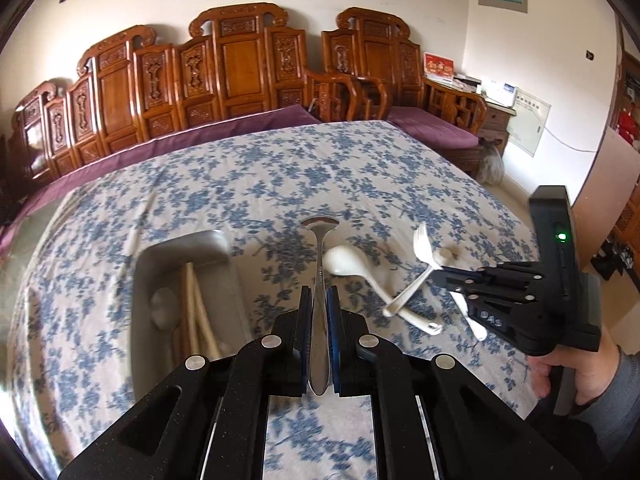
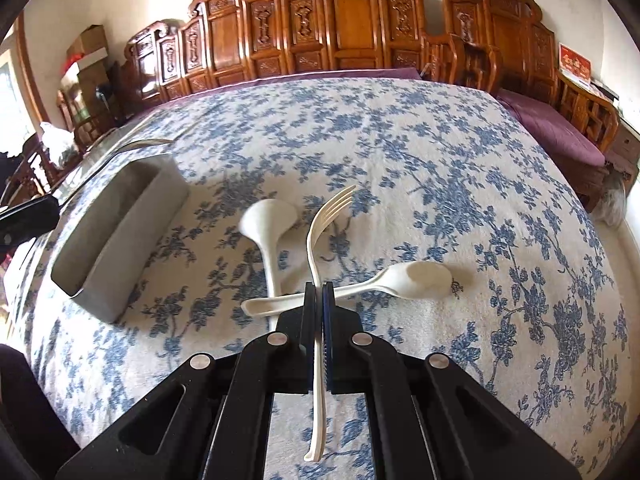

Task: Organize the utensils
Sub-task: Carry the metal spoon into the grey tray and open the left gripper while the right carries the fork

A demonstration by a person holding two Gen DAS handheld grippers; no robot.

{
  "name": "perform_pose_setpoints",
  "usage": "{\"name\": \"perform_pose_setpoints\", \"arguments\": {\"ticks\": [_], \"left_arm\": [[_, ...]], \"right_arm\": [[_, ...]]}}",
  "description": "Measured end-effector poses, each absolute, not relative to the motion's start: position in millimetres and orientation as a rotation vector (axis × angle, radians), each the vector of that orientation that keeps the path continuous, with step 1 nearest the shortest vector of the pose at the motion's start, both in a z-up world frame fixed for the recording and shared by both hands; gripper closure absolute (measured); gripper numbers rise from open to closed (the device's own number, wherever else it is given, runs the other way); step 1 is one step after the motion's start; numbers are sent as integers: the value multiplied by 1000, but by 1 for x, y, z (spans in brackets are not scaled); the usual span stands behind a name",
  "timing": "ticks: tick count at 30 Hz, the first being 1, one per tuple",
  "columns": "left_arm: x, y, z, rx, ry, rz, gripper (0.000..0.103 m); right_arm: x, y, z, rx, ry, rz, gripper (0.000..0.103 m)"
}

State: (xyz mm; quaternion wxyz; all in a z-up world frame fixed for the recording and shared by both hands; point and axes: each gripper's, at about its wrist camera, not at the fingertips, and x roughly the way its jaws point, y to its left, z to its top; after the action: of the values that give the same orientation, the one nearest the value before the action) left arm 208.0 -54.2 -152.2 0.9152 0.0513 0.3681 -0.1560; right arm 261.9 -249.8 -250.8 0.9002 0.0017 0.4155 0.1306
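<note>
While the left gripper (image 1: pixel 319 300) pinches a metal spoon (image 1: pixel 320 264), the right gripper (image 2: pixel 319 300) clamps a white fork (image 2: pixel 316 248).

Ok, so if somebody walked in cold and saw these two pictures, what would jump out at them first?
Probably the two utensils held in the air: the left gripper is clamped on a metal spoon, and the right gripper on a white fork, tines pointing away. Next, the blue-flowered tablecloth, where two white spoons lie crossed beside a grey bin already holding chopsticks.
</note>
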Motion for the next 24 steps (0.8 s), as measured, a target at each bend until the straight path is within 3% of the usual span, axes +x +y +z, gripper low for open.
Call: {"name": "perform_pose_setpoints", "arguments": {"ticks": [13, 24], "left_arm": [[208, -9, -143, 126, 770, -214, 97], [229, 31, -174, 116, 840, -143, 97]], "right_arm": [[231, -192, -209, -73, 779, 378, 99], [226, -151, -179, -110, 750, 434, 99]]}}
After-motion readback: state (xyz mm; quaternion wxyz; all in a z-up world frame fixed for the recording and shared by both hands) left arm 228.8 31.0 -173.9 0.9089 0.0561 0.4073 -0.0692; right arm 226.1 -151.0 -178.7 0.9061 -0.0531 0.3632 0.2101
